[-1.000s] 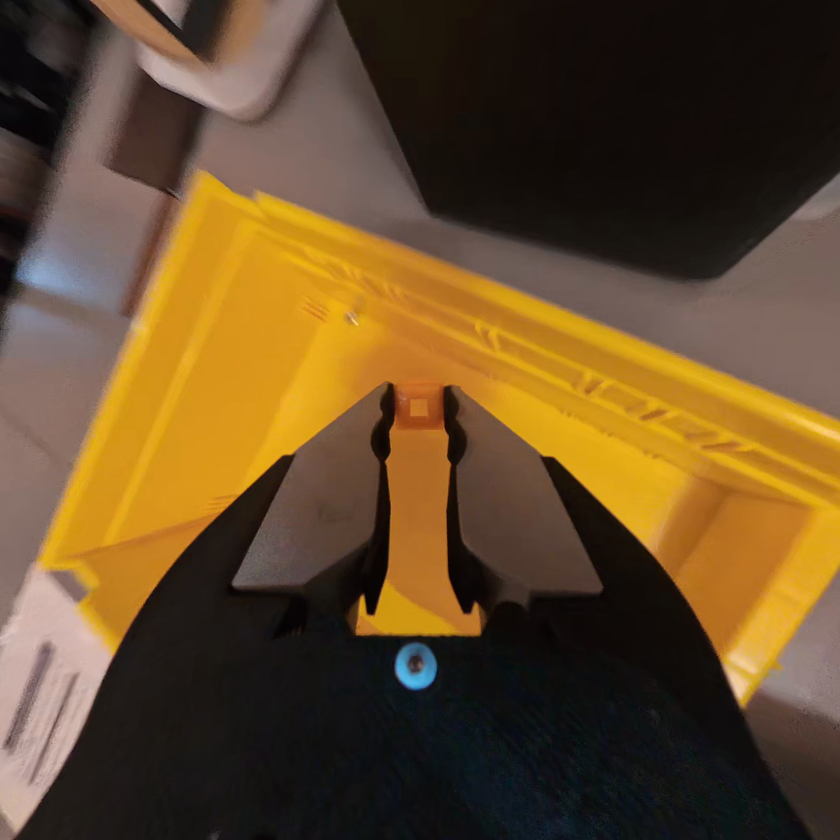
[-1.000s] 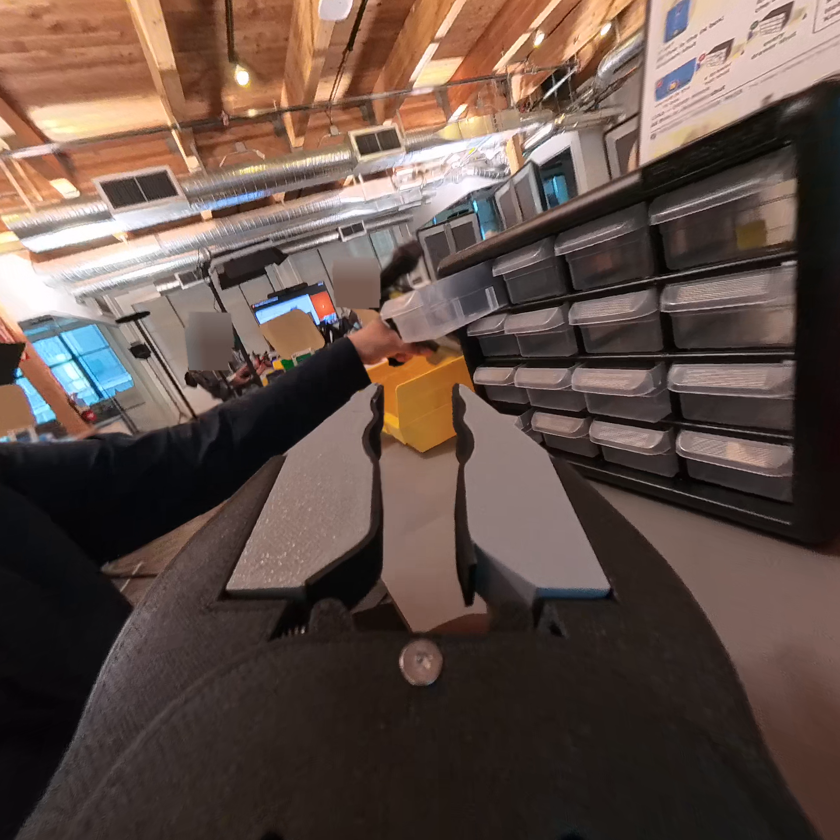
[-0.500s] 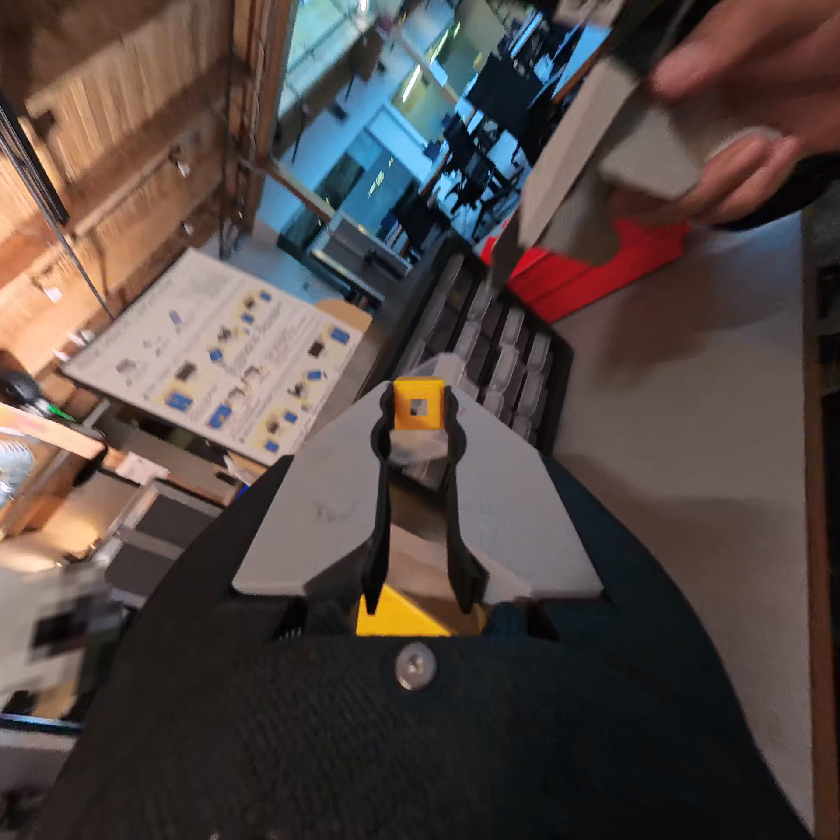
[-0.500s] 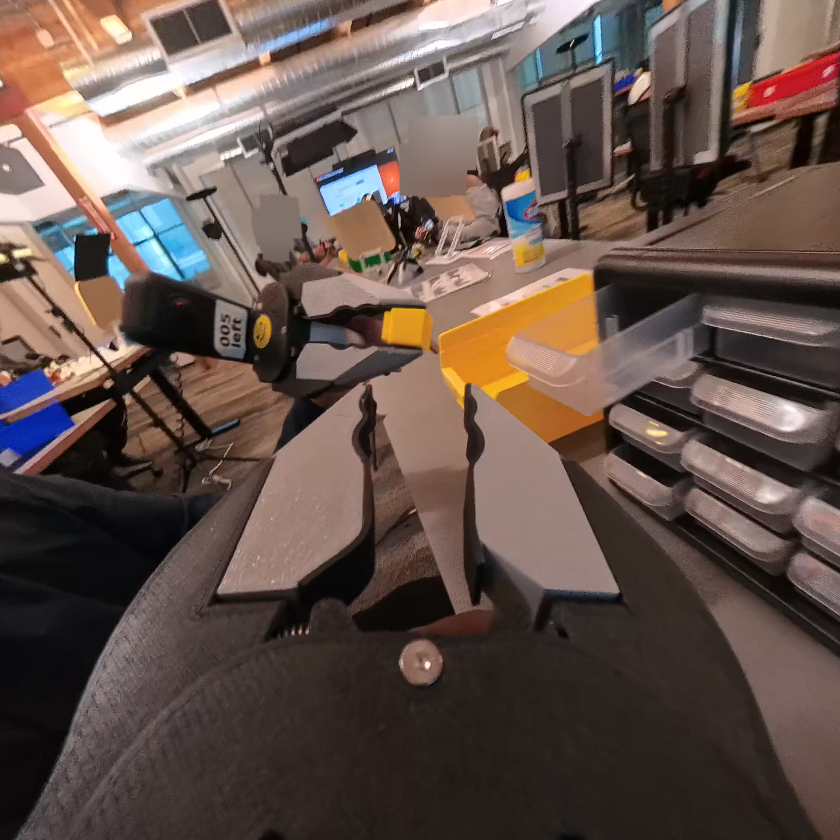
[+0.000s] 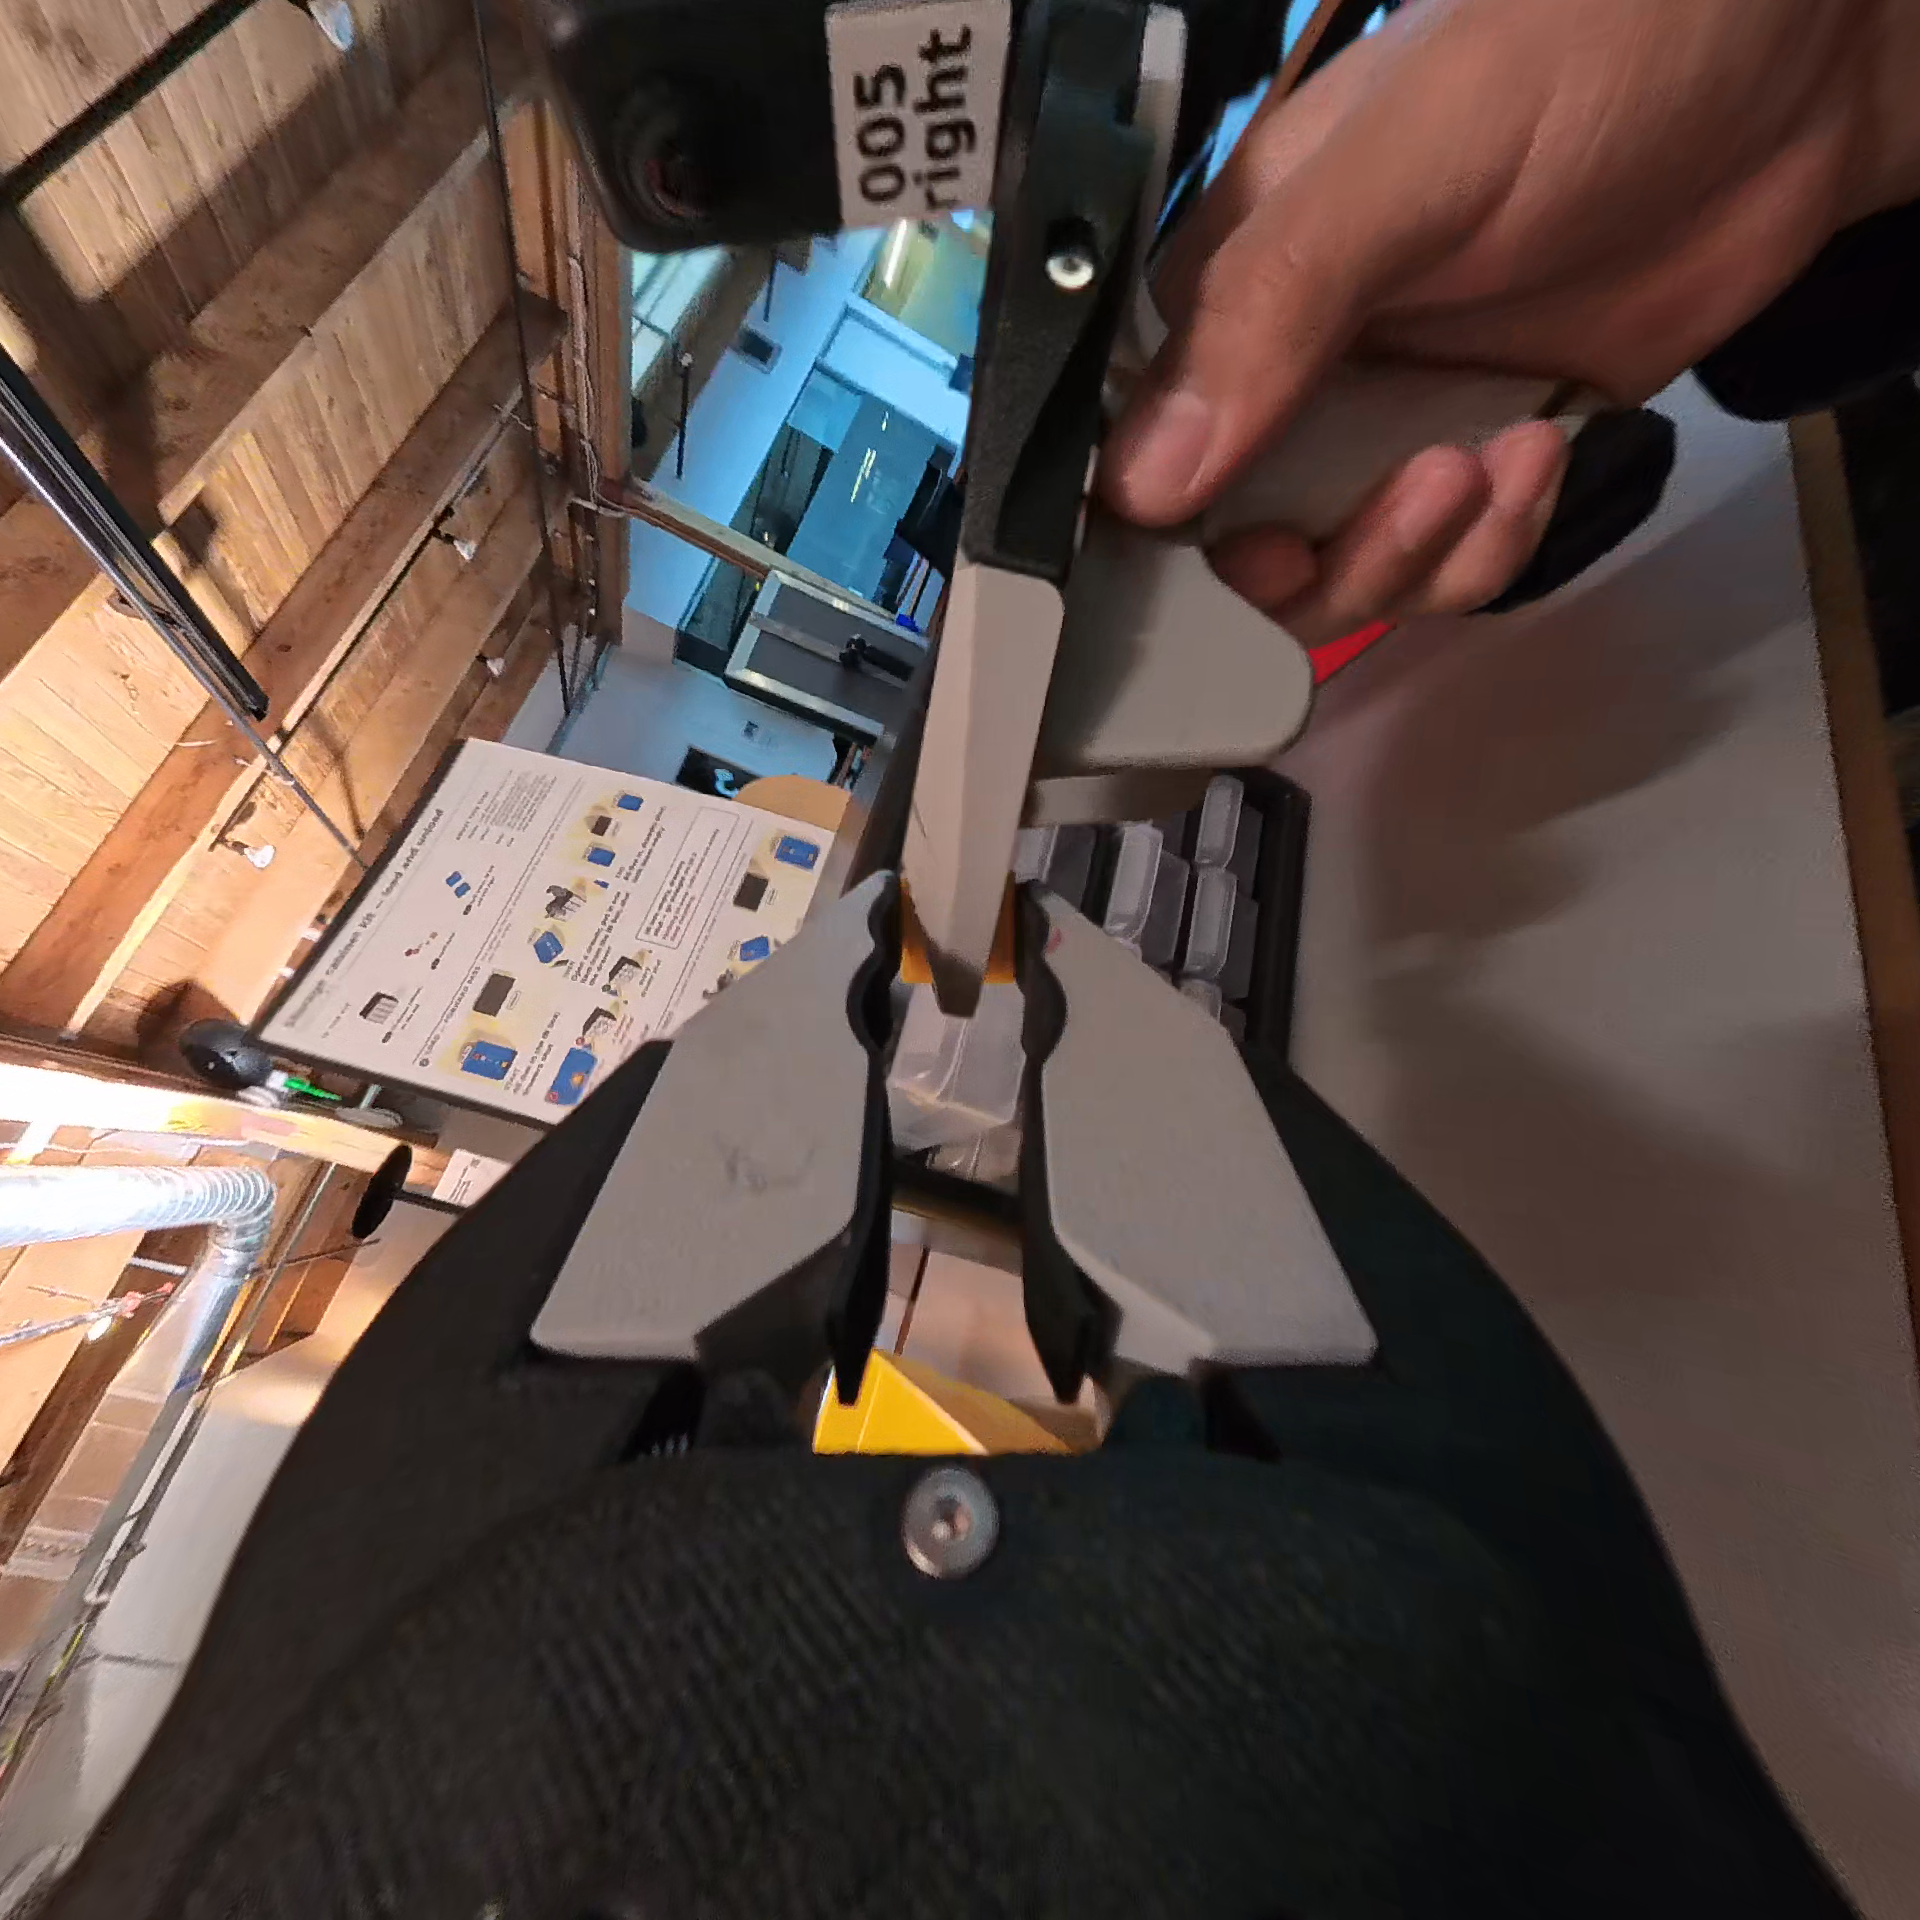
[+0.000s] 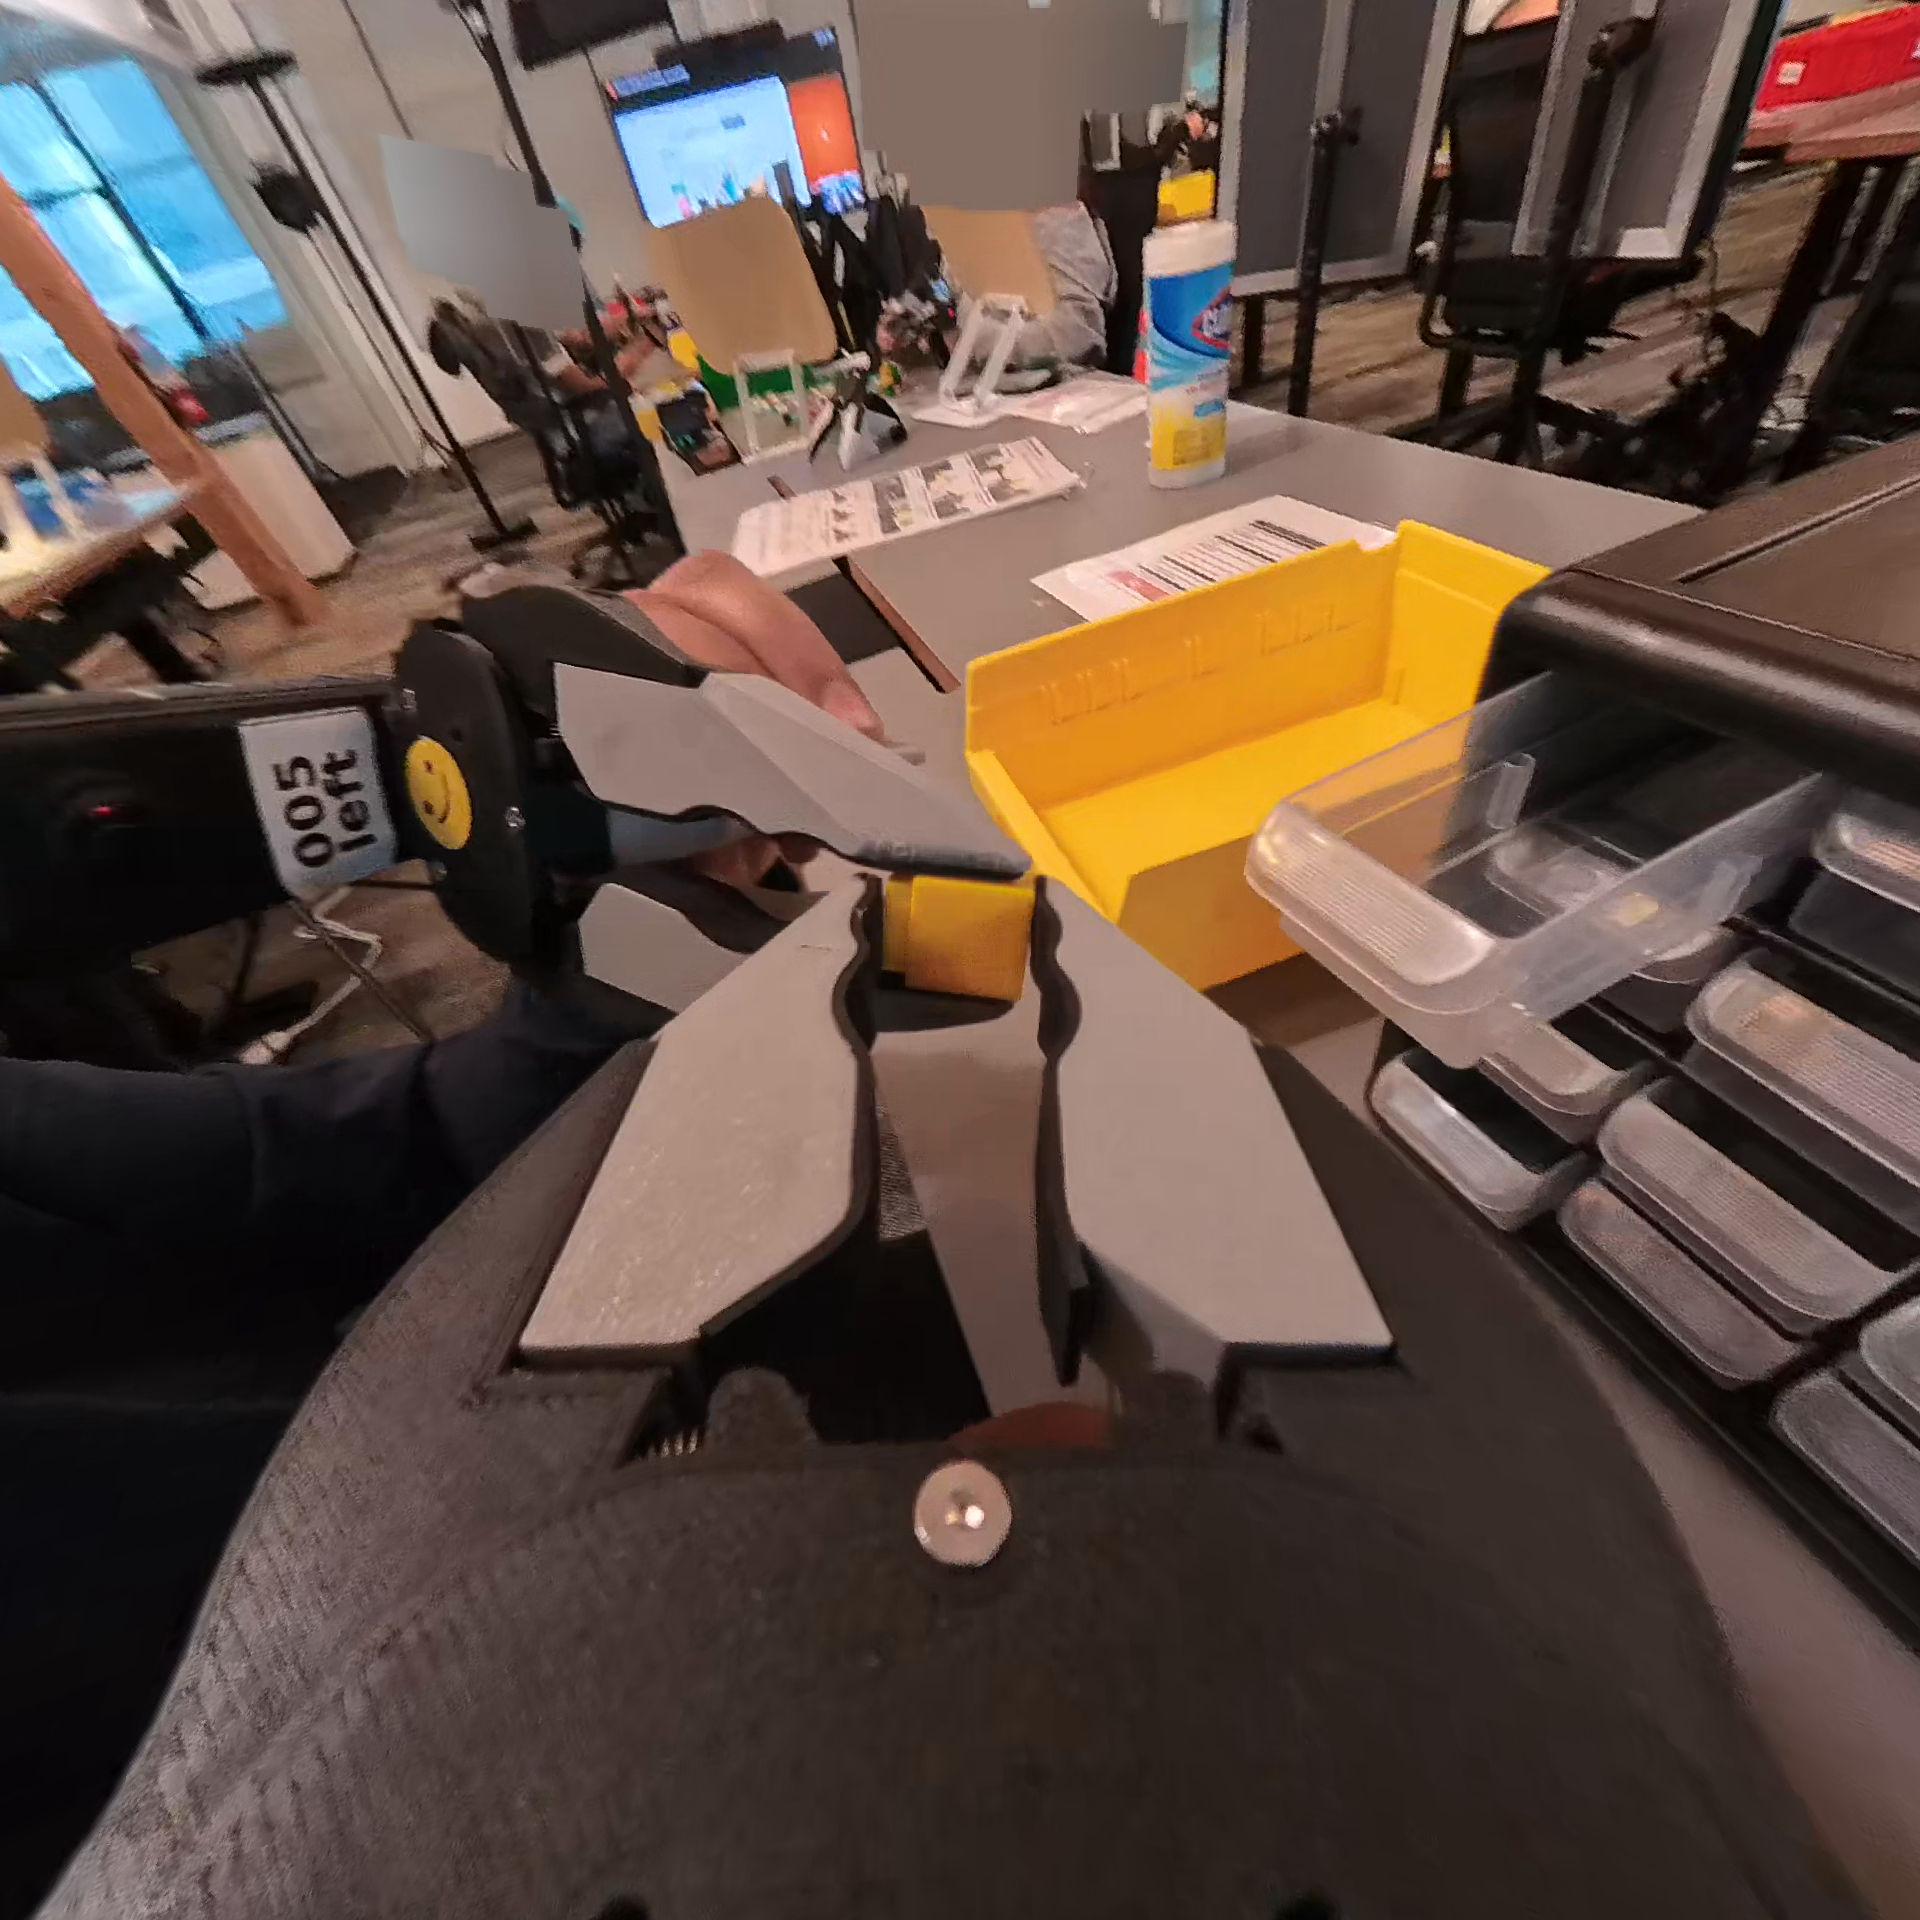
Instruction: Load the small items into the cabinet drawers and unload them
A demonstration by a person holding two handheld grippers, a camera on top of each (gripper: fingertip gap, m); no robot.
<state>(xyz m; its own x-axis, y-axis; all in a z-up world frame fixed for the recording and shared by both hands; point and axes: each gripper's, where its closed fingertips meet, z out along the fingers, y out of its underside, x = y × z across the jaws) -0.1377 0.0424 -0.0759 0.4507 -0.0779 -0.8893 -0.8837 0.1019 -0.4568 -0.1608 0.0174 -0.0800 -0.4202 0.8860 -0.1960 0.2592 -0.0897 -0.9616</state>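
Left wrist view: our left hand-held gripper (image 5: 956, 940) sits at a narrow gap, clamped on a small yellow plastic block (image 5: 914, 951) right at its tips. The right hand-held gripper's grey fingers (image 5: 971, 790) come down across it from above, so this looks like a hand-off. Behind, further off, is the black cabinet of clear plastic drawers (image 5: 1216, 883).

Right wrist view: the small yellow plastic block (image 6: 961, 945) sits square between our right hand-held gripper (image 6: 951, 951) tips, both pads touching its sides, while the left one (image 6: 831, 810) pinches it top and bottom, reaching in from the left. The open clear drawer (image 6: 1455, 904) lies just off to the right, nearer the right hand, with the yellow plastic bin (image 6: 1195, 727) on the grey worktop (image 6: 1351, 457) behind.
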